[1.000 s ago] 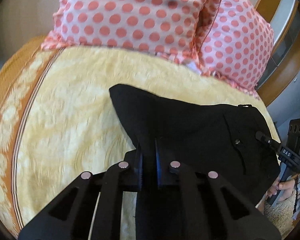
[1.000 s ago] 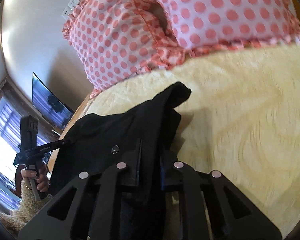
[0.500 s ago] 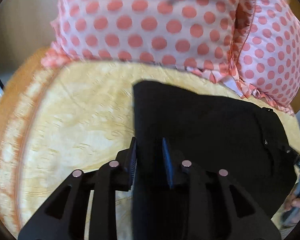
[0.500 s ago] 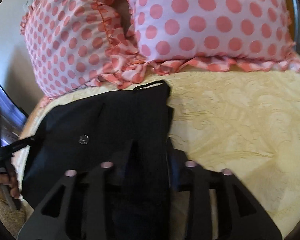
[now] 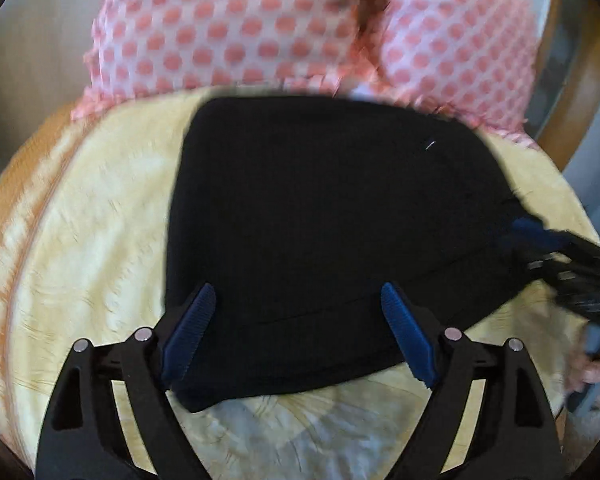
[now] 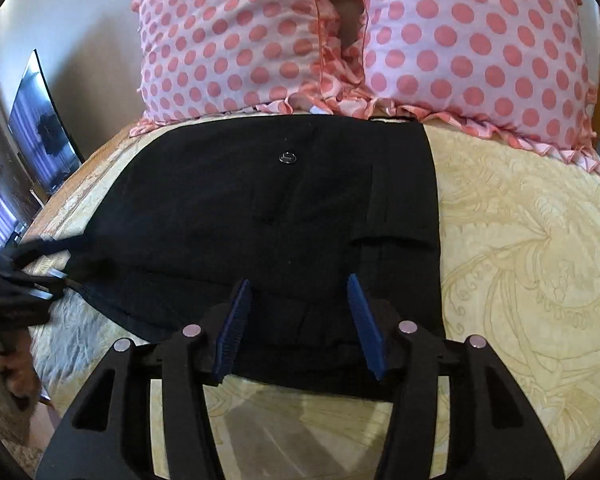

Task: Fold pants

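The black pants (image 5: 320, 216) lie folded in a flat stack on the yellow bedspread (image 5: 84, 264), just below the pillows. In the right wrist view the pants (image 6: 268, 216) show a metal button (image 6: 287, 157) near the top edge. My left gripper (image 5: 298, 300) is open, its blue pads either side of the near edge of the stack, holding nothing. My right gripper (image 6: 300, 292) is open over the near edge too, and empty. The right gripper also shows at the right edge of the left wrist view (image 5: 560, 264).
Two pink pillows with red dots (image 6: 340, 40) stand against the headboard behind the pants. A wooden bed frame (image 5: 572, 92) curves at the right. A dark screen (image 6: 40, 128) stands by the wall to the left. Bedspread (image 6: 532, 240) stretches to the right.
Both grippers were shut on the black fabric, carrying it toward the pillows. Now both have opened and let go, and the pants lie flat, folded over.
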Demonstrator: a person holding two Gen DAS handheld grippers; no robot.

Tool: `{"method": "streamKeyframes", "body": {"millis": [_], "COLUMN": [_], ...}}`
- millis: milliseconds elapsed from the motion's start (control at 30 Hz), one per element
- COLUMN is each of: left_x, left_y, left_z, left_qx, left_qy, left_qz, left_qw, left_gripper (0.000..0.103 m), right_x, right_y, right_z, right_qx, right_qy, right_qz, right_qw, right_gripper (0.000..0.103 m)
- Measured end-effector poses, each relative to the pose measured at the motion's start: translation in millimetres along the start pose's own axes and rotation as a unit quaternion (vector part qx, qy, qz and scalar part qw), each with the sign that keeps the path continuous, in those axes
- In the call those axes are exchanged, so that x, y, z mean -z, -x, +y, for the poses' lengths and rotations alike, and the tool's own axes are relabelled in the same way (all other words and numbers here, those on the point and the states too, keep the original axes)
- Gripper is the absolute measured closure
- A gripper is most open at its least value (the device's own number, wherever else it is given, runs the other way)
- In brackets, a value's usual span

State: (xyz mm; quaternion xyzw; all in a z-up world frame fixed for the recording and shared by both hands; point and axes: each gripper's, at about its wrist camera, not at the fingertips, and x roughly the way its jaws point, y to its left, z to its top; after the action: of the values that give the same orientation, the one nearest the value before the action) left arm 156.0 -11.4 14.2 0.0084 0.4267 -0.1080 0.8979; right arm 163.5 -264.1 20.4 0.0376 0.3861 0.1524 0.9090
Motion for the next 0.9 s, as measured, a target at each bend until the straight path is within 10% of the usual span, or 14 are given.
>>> {"method": "streamKeyframes", "body": {"millis": [67,167,433,900], "left_x": [2,15,80,121], "left_y": [6,32,64,70], "left_z": [-2,-4,-2,7], "left_qx": [-0.011,-0.02,-0.101,-0.081], "left_qy": [0.0,-0.002,-0.021,0.013], "left_qz": [-0.014,-0.047,-0.078,-0.078], "left_qw": [0.9998,0.9987,0.9916,0.9936], "left_gripper": [0.018,0.008,0.002,0.002], "right_x": [3,26,91,120], "right_y": [16,46,65,39], "right_z": [0,17,65,72], "right_qx": [-0.006,0.033,0.137,0.143], "right_qy": [-0.028,-0.011,0.042,0.022], "right_qz": [-0.012,-0.066,-0.151,-0.103], "right_qw": [1.0,0.997,0.978,0.984], "right_gripper": [0.042,0.004,0.001,0.001]}}
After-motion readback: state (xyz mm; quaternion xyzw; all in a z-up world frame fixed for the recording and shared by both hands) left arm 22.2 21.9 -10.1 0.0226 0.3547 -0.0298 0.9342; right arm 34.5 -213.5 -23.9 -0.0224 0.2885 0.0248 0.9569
